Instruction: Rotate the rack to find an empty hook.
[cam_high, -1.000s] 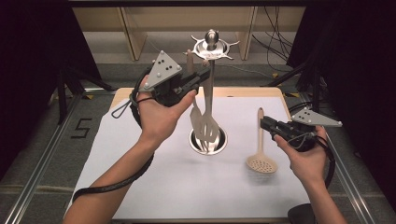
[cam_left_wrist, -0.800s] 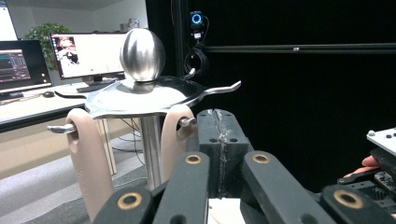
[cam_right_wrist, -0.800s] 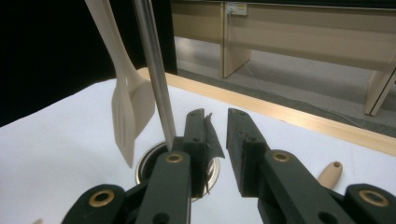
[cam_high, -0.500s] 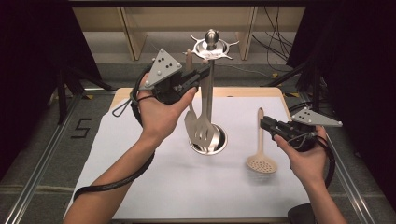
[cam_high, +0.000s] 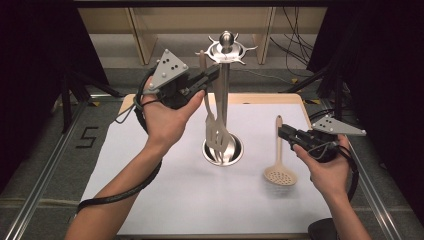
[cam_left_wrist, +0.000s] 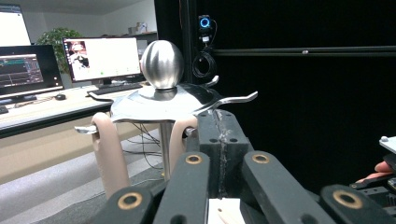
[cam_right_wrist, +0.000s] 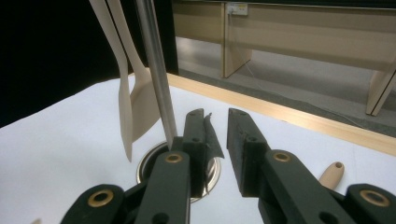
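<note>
Spatula (cam_high: 216, 131) shifted beside stand pole (cam_high: 224, 95)

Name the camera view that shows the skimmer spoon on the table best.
The high view: the whole skimmer spoon lies flat on the white table, handle beside the right gripper. The right gripper view catches just its handle tip.

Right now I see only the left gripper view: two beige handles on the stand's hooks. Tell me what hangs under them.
Observer: In the high view one is a slotted spatula, its blade down above the stand's round base.
Operator: Now report the right gripper.
Observer: The right gripper sits low by the handle of a skimmer that lies flat on the white mat. Its jaws are apart with nothing between them.
</note>
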